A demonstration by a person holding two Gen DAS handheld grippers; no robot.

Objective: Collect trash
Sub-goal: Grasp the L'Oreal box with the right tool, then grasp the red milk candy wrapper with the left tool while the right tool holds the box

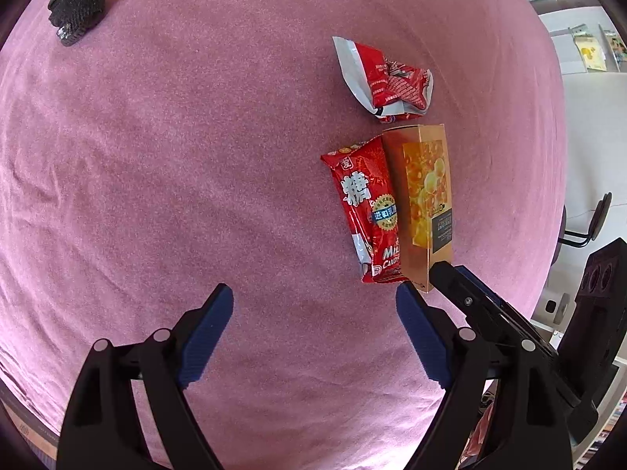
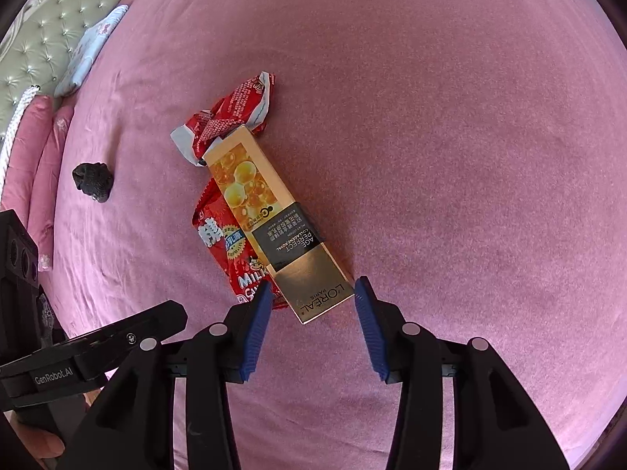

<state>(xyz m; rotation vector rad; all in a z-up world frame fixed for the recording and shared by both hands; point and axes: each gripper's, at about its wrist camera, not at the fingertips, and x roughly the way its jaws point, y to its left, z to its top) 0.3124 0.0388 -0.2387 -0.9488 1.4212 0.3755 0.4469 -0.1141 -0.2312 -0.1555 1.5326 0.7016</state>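
Two hand-held grippers point down at a bed (image 1: 156, 156) covered in fuzzy pink fabric. The left gripper (image 1: 313, 305) has its ribbed blue fingers (image 1: 207, 333) spread wide over bare cover, gripping nothing. The right gripper (image 2: 311, 297) has its fingers (image 2: 254, 329) parted on either side of the near end of a long gold cardboard box (image 2: 274, 215), glossy and rectangular; the pads do not press on it. Just beside the box, touching its long edge, lies a shiny red foil candy bag (image 1: 364, 211). Beyond both sits a crumpled red-and-white wrapper (image 1: 388, 82), its edge by the box's far end. Well apart lies a knobbly black fabric bundle (image 1: 76, 6). Only the right wrist view shows the green tufted headboard (image 2: 47, 47), a pale blue pillow (image 2: 94, 47) and pink pillows (image 2: 43, 164); only the left shows pale floor (image 1: 588, 137) off the bed's side.
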